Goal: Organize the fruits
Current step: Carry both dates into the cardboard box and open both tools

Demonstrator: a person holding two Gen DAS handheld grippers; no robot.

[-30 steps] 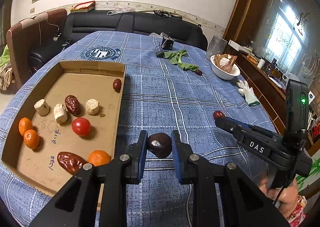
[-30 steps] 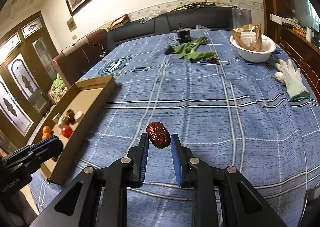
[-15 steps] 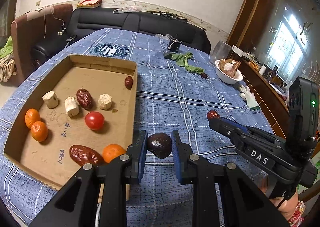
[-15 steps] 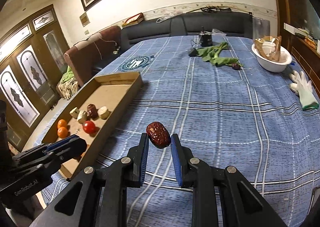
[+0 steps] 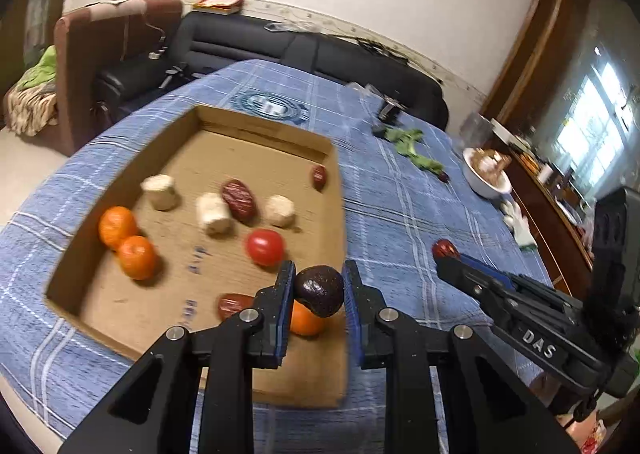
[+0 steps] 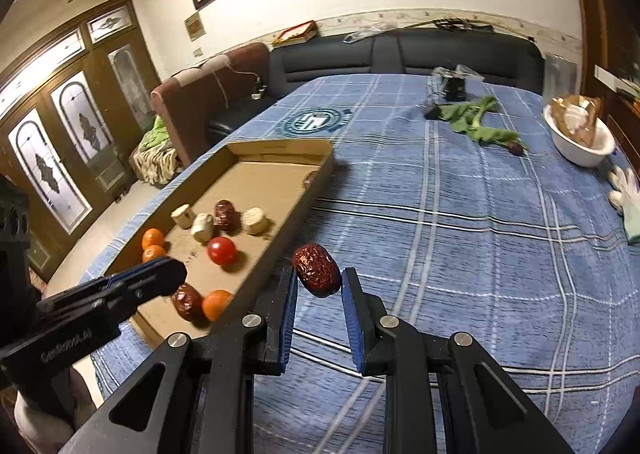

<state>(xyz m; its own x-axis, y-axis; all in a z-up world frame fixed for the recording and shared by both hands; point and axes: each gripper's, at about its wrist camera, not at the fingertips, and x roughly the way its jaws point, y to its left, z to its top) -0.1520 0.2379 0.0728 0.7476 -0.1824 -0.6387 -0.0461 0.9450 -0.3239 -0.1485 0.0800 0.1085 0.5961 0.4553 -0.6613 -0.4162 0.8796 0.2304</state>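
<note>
Dark round fruit clamped in left gripper above cardboard tray near corner, jujube pinched in right gripper just outside tray's wall; next: lower, release both inside.

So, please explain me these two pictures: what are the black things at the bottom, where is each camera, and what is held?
No robot here: a person holds one two-finger gripper in each hand, with a camera on each looking along its fingers. The left wrist view shows the left gripper shut on a dark round fruit above the shallow brown cardboard box. The right wrist view shows the right gripper shut on a wrinkled red date over the blue checked tablecloth. Inside the box lie orange mandarins, a red tomato, pale chunks and more dates.
</note>
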